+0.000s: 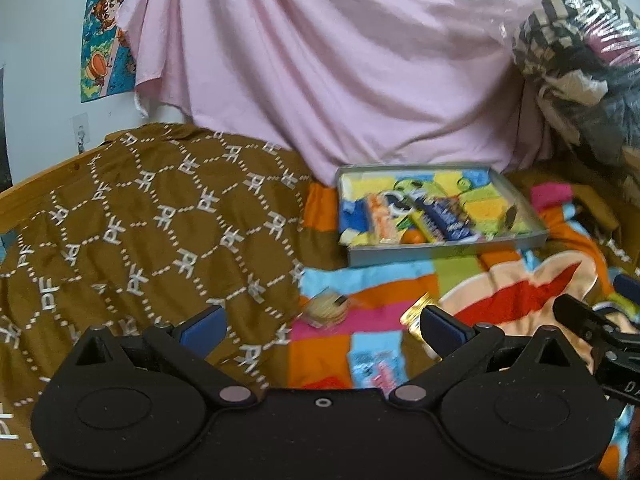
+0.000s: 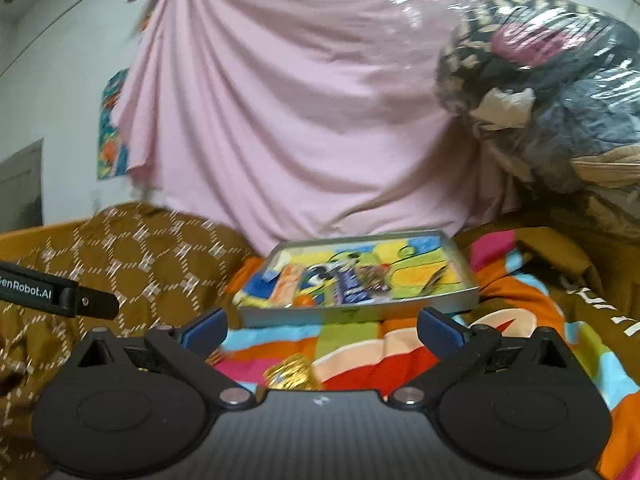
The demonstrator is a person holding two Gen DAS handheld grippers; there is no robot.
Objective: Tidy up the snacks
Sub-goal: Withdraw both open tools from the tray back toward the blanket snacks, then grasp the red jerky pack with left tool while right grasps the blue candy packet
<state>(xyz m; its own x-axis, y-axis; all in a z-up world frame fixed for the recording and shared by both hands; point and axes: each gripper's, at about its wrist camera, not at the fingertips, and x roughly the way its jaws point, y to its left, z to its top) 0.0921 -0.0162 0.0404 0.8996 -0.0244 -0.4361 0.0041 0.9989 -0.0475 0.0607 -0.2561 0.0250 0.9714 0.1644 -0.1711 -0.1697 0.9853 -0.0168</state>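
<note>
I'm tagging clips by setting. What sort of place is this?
Probably a bedroom: the snack tray sits on a bed's colourful blanket, with a cartoon poster on the wall and bagged clothes piled beside.

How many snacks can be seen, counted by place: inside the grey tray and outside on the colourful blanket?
Inside the shallow grey tray: 2, an orange-and-white packet and a dark blue wrapped bar; others there are too blurred to count.
On the colourful patchwork blanket: 2, a round tan biscuit pack and a crinkled gold foil snack.
Total: 4
</note>
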